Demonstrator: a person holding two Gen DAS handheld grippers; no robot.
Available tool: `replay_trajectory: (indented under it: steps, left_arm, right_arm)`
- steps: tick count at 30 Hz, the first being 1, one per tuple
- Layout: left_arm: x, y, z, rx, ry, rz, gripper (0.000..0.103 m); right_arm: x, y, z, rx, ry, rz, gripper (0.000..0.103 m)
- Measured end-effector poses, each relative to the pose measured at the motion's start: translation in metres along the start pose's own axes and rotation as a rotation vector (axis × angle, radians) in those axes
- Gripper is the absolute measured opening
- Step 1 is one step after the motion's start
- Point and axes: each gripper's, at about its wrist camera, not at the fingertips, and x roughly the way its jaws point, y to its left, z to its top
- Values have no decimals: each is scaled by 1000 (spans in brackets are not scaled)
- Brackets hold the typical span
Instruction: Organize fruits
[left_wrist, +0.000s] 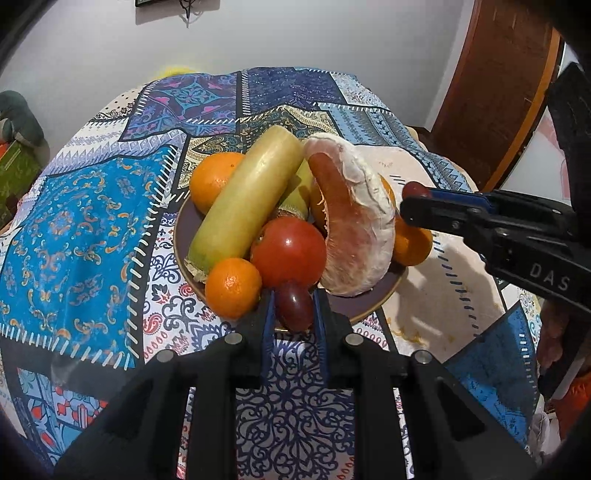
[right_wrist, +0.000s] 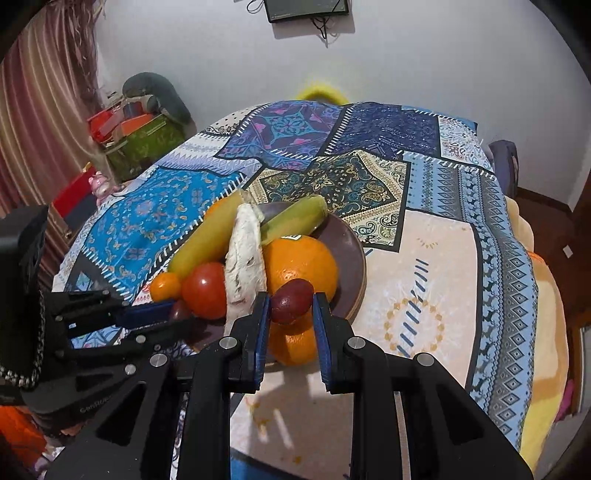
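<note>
A dark plate (left_wrist: 364, 308) holds piled fruit: a long yellow-green gourd (left_wrist: 247, 201), oranges (left_wrist: 212, 181), a small mandarin (left_wrist: 232, 288), a red tomato (left_wrist: 290, 251) and a peeled pomelo wedge (left_wrist: 354, 236). My left gripper (left_wrist: 293, 306) is shut on a dark red grape (left_wrist: 294, 305) at the plate's near edge. My right gripper (right_wrist: 290, 306) is shut on another dark red grape (right_wrist: 291, 301) beside a big orange (right_wrist: 301, 260) at the plate's right side; it also shows in the left wrist view (left_wrist: 415, 197). The left gripper shows in the right wrist view (right_wrist: 173, 312).
The plate (right_wrist: 351, 258) stands on a table under a patchwork cloth (left_wrist: 81, 221). A wooden door (left_wrist: 495, 85) is at the right. Boxes and clutter (right_wrist: 136, 136) sit beyond the table's left edge. A yellow object (right_wrist: 321, 90) peeks past the far edge.
</note>
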Motion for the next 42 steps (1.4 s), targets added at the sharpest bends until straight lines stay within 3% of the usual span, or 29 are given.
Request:
replay_trajectory:
  steps: [15,26,33,42]
  left_arm:
    - [4,-2,-3,0,3,10,22]
    - [-33,1,-6,-25,-45,16,29]
    - [-113,-4,2,-52,-200,29,29]
    - [-247,-33,-4,-22,-486,62,29]
  right_arm:
    - [6,-4,-1,7,7,5,25]
    - [-20,-5,-5,15,-18,-19,25]
    - [-80,8,-1,25,-131,-45,25]
    - [-197,48,0,10,-383,-55,25]
